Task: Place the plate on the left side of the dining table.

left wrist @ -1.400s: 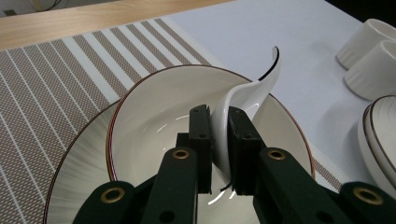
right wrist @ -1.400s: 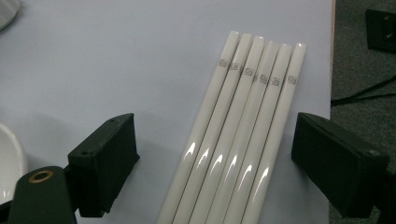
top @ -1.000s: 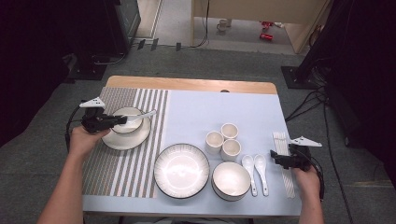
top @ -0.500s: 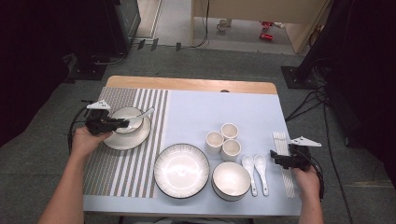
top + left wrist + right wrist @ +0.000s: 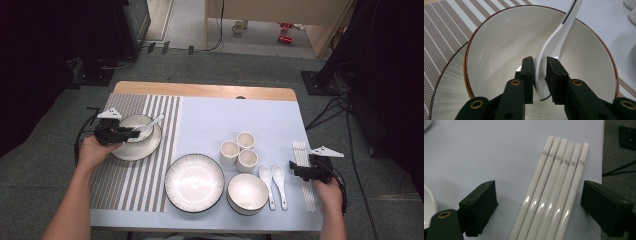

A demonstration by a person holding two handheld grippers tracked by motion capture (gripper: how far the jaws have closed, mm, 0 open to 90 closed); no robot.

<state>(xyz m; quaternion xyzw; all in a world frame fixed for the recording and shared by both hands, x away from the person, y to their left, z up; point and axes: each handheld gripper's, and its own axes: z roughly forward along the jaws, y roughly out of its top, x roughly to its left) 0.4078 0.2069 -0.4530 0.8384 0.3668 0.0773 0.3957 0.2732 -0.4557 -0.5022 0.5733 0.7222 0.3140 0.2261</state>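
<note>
While the left gripper, jaws just easing apart, has the white spoon between its pads inside the bowl at table's 9 o'clock, the right gripper straddles the chopsticks, jaws wide.

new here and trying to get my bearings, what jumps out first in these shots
The left tongs reach into a white bowl on a plate on the striped mat at the table's left. A white spoon stands between the jaws, which have just been opening. At the right edge, the open right tongs straddle a row of white chopsticks.
</note>
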